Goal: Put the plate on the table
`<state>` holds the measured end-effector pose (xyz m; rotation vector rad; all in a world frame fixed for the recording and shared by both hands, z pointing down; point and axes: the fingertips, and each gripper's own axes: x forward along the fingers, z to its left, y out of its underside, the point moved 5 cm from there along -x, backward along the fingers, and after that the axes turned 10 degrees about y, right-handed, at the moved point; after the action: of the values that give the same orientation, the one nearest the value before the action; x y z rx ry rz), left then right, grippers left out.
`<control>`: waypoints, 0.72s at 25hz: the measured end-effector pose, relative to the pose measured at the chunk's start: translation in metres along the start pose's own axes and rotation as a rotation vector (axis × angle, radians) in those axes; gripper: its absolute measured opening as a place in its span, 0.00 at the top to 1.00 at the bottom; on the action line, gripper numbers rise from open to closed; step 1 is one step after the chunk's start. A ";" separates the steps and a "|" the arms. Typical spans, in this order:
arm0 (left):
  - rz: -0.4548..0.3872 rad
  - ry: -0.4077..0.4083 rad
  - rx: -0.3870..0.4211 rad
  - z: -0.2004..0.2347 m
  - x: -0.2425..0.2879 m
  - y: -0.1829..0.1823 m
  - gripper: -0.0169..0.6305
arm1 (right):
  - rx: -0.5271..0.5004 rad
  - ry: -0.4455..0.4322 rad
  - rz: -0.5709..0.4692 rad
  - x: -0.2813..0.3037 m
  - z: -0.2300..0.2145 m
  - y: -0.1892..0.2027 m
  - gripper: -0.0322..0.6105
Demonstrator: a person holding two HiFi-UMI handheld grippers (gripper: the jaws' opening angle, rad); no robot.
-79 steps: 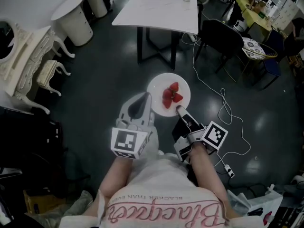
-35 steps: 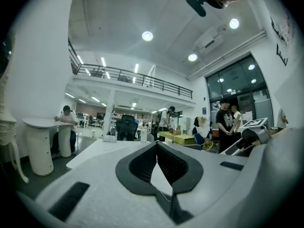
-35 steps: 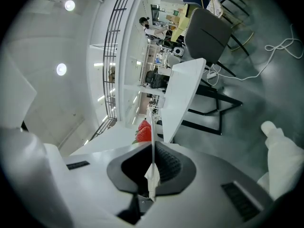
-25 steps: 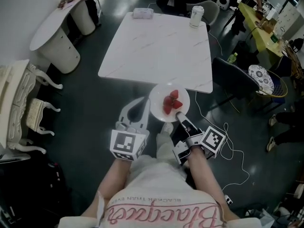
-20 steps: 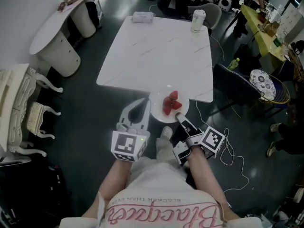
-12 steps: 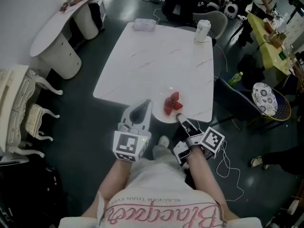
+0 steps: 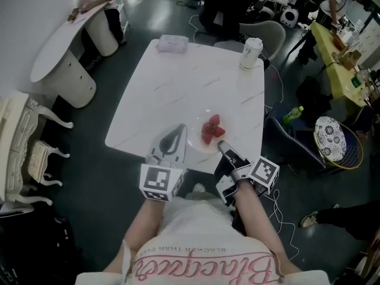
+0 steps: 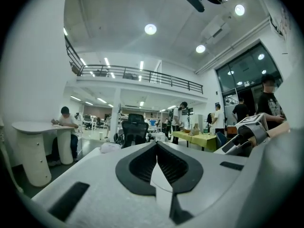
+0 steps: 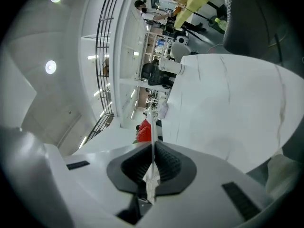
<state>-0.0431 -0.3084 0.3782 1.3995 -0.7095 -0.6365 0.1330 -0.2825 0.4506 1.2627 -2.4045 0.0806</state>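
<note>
Stiff plate (image 7: 199, 140) pinched by its rim over the table's (image 7: 178, 88) near edge
Your right gripper (image 7: 221, 145) is clamped on the near rim; your left gripper (image 7: 177, 134), jaws together and empty, sits just beside the plate. It is likely slick and breakable, and the strawberries (image 7: 211, 129) lie loose: keep it level.

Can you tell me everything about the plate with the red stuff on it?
The plate is round, white and looks smooth, like china. Red strawberries sit piled in its middle. It is held about level over the near edge of the white table; I cannot tell if it touches the top. The right gripper pinches its near rim with jaws shut on it.
</note>
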 end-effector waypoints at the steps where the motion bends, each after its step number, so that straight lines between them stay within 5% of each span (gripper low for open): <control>1: 0.000 -0.007 -0.007 0.004 0.006 0.001 0.96 | -0.007 0.008 0.001 0.005 -0.001 -0.007 0.93; 10: 0.033 -0.020 -0.061 0.036 0.040 0.017 0.96 | -0.110 0.035 0.104 0.060 -0.011 -0.044 0.93; 18: 0.113 0.003 -0.104 0.070 0.069 0.038 0.96 | -0.173 0.145 0.170 0.102 -0.035 -0.046 0.93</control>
<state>-0.0529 -0.4027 0.4235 1.2557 -0.7373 -0.5740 0.1306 -0.3802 0.5160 0.9424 -2.3331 0.0128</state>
